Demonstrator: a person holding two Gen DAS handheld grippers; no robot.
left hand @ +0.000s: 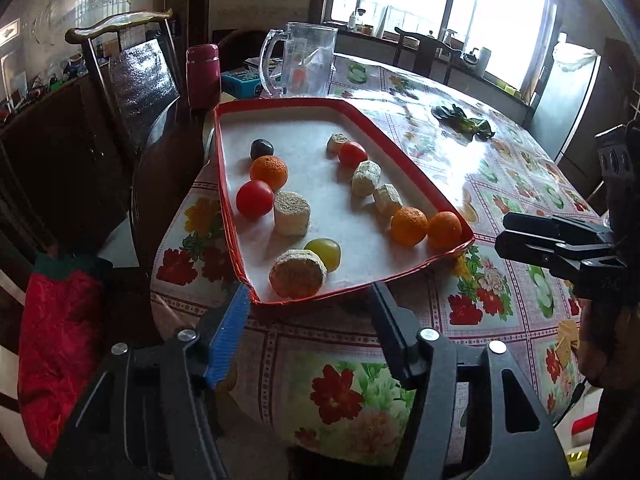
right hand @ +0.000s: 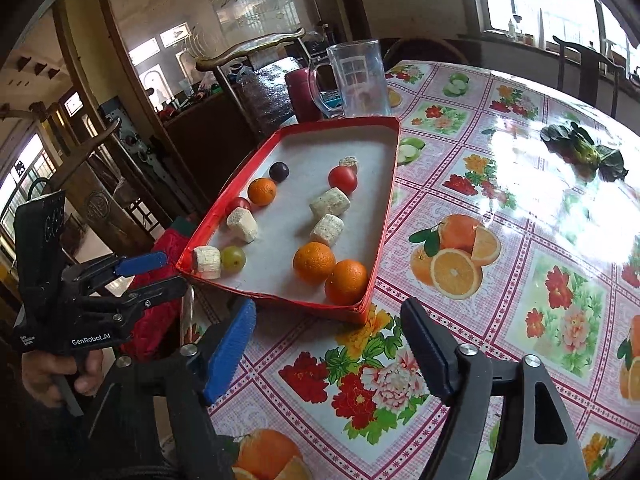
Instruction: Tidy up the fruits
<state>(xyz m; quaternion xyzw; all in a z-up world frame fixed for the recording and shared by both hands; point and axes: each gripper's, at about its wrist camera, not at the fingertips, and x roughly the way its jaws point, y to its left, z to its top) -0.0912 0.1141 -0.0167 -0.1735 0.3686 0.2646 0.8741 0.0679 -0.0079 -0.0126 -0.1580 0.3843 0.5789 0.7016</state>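
Tablecloth [right hand: 500, 216] floral, glossy; red tray [left hand: 404, 148] near edge; windows [left hand: 492, 12] behind; both jaws released, empty.

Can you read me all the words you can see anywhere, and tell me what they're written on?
"GenRobot.AI": white letters on the side of the left gripper, seen from the right wrist camera.
Small white print on that same body, further left: too tiny to read.
Label on the blue box behind the red tray: too blurred to read.
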